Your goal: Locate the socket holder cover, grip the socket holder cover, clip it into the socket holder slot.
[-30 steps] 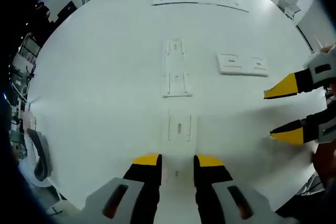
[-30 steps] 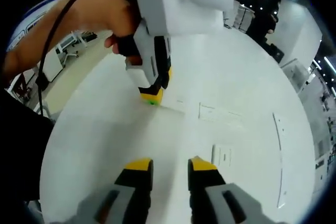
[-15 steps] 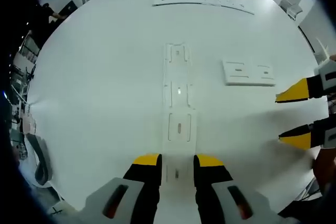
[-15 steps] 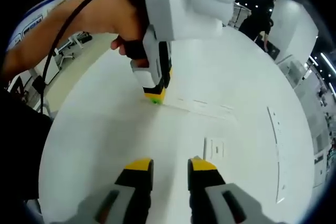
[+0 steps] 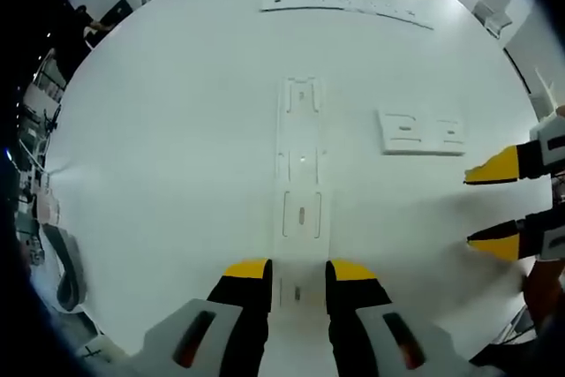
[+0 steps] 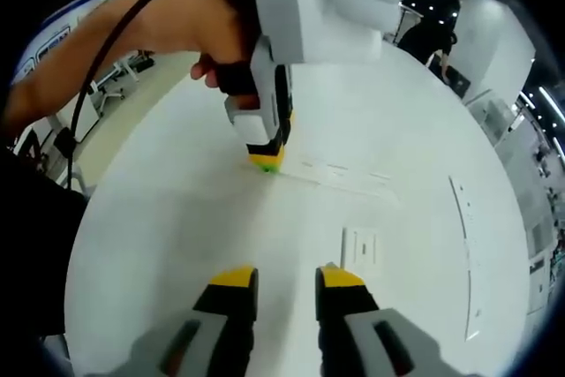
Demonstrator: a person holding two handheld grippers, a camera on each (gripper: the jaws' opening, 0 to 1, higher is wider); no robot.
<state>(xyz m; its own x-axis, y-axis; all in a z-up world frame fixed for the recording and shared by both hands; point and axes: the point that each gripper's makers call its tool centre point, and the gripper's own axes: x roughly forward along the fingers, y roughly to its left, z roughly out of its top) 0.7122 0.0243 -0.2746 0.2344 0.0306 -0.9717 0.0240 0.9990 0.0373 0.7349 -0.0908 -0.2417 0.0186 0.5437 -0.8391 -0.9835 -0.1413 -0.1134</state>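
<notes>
Left gripper view: holder [image 5: 300, 174] lies flat on white table [image 5: 159, 130], its near end between the parted jaws of the left hand-held gripper [image 5: 297, 273]; whether they grip it, can't tell. Cover [image 5: 422, 132] lies right, near the released right hand-held gripper [image 5: 494, 207]. Right gripper view: a hand [image 6: 207, 33] holds the left gripper tip-down.

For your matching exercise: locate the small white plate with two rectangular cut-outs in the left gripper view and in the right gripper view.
Left gripper view: the small white plate lies right of centre.
Right gripper view: it lies just beyond the right hand-held gripper, right of centre.
Shared landmark: the long white holder strip.
</notes>
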